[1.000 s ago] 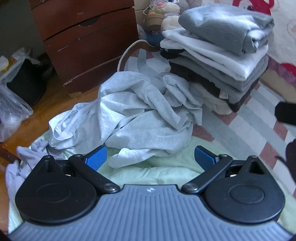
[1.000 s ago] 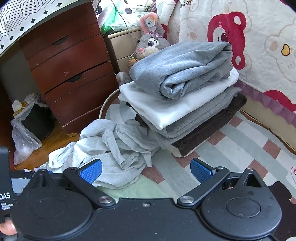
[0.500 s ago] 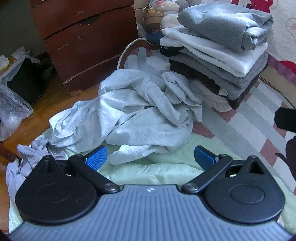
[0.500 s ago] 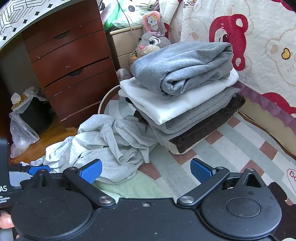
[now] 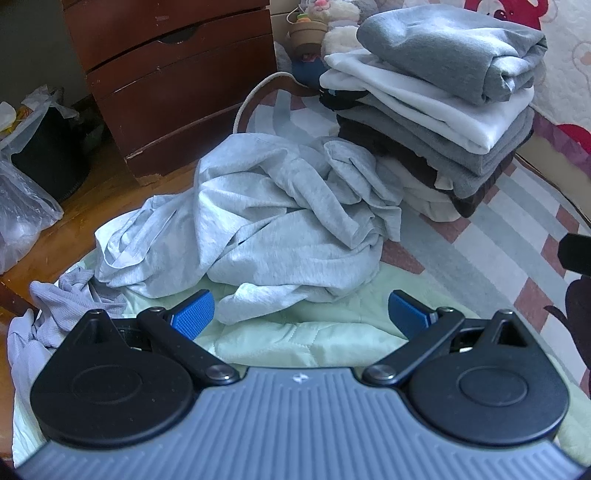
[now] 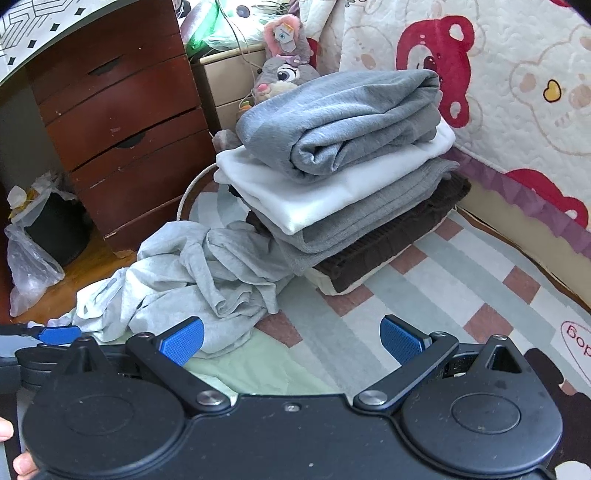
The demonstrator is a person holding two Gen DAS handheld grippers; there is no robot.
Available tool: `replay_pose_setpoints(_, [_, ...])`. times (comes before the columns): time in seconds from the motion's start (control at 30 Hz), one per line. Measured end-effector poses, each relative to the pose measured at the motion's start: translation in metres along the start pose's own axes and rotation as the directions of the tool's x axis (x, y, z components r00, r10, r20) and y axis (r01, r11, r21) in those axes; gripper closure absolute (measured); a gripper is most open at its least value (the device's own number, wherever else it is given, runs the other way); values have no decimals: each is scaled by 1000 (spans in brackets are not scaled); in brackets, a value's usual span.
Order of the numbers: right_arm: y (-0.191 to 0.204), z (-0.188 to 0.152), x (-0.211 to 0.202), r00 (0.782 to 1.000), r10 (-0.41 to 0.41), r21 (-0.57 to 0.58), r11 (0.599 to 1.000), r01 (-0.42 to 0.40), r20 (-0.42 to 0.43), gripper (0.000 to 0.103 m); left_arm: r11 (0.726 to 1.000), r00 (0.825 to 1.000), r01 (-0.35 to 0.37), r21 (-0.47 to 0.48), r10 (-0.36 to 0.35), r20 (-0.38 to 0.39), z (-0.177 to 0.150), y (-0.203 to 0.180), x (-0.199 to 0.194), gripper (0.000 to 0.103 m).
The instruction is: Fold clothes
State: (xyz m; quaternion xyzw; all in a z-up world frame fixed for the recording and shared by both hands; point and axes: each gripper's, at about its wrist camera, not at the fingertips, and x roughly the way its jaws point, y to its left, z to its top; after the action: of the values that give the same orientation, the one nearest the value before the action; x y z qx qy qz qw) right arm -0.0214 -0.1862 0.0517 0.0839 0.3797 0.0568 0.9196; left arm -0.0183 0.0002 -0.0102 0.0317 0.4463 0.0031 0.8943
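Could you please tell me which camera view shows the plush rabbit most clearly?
The right wrist view: the plush rabbit shows its face and ears above the folded stack. The left wrist view catches only its lower body, cropped at the top edge.

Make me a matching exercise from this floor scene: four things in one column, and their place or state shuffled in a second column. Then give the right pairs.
Things:
1. light grey garment
2. folded dark grey garment
3. bunny plush toy
4. black bin

Place or state:
A. top of the folded stack
B. left of the wooden drawers, lined with a plastic bag
C. crumpled on the floor beside the stack
D. behind the stack, near the bed

Pairs: 1-C, 2-A, 3-D, 4-B
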Motion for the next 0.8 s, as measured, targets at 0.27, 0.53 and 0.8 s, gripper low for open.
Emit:
replay_pose_setpoints(0.27, [5, 4, 1, 1000, 3, -6, 1000, -3, -2, 0, 1000, 1000, 5, 1, -5, 0, 0, 0, -1, 0])
replay_pose_setpoints(0.53, [6, 0, 9, 1000, 9, 3, 1000, -9, -18, 0, 1000, 1000, 5, 0, -5, -4, -3, 2, 3, 0])
replay_pose_setpoints(0.8, [16, 6, 54, 978, 198, 74, 978, -193, -64, 1, 984, 999, -10, -178, 19, 45, -19, 54, 40, 0])
